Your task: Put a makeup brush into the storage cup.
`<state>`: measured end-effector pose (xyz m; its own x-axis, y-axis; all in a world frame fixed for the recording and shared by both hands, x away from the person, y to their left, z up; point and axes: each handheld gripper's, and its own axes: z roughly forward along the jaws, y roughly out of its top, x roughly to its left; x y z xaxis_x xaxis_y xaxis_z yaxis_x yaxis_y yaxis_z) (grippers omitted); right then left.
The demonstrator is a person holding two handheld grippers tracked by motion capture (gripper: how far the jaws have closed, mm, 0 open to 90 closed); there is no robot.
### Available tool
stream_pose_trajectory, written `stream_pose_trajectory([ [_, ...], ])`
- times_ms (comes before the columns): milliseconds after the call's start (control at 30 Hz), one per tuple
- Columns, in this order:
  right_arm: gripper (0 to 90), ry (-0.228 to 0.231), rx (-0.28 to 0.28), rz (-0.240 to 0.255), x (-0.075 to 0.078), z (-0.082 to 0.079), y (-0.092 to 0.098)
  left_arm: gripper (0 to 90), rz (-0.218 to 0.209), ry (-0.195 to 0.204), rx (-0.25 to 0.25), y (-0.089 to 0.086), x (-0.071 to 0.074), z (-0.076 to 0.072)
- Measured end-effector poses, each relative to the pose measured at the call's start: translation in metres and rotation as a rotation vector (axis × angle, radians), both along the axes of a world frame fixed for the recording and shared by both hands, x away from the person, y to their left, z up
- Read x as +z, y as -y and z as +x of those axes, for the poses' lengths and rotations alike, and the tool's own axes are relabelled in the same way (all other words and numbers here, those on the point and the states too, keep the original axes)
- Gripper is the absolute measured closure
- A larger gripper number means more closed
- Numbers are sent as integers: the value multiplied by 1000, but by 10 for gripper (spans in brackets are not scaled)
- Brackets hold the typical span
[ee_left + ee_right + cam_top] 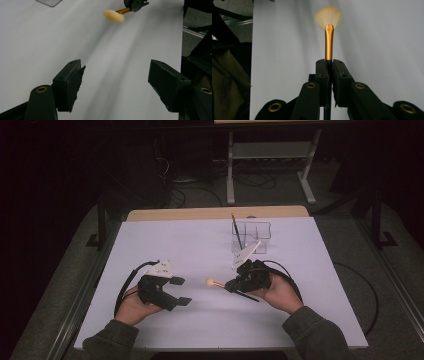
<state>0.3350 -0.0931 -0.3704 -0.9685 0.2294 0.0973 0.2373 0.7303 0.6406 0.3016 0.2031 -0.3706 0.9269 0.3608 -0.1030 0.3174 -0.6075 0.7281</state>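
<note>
High view: right hand-held gripper (231,285) clenched on fan brush (216,282), bristle end pointing toward left hand-held gripper (181,290), held just above bench (165,240) mid-front. Left one released, nothing between jaws. Clear organiser (251,236) at back of bench, well apart from brush; one thin dark brush (236,231) standing tilted in its left compartment, other cells look empty, hard to confirm thru clear walls. Risk: handle end sticks out behind grip, may snag rim or knock the standing brush on insertion.

Left gripper view: jaws wide, bench only between pads (75,83). Brush (114,15) far off at top. Risk: handover grab on bristles would crush or splay them.

Right gripper view: pads (322,72) pinch dark handle just below gold ferrule (328,42), bristles (328,16) fanned above. Risk: thin round handle, narrow pinch, so may pivot or slip if tilted fast.
</note>
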Motion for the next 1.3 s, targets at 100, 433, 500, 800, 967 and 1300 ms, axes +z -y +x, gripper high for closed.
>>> stream_pose_trajectory([
  [100, 825, 2, 10, 9, 1, -3, 0, 265, 6, -1, -11, 3, 2, 1],
  [433, 825, 16, 26, 17, 8, -12, 0, 272, 5, -11, -23, 14, 8, 3],
  [500, 825, 16, 31, 17, 9, -13, 0, 275, 7, -13, -32, 17, 9, 4],
  [800, 825, 27, 52, 24, 11, -19, -2, 286, 16, -13, -54, 24, 12, 5],
  [967, 825, 24, 66, 28, 11, -22, -5, 289, 12, -20, -52, 25, 12, 5],
  [1300, 825, 26, 103, 32, 11, -26, -16, 301, 10, -22, -69, 28, 12, 6],
])
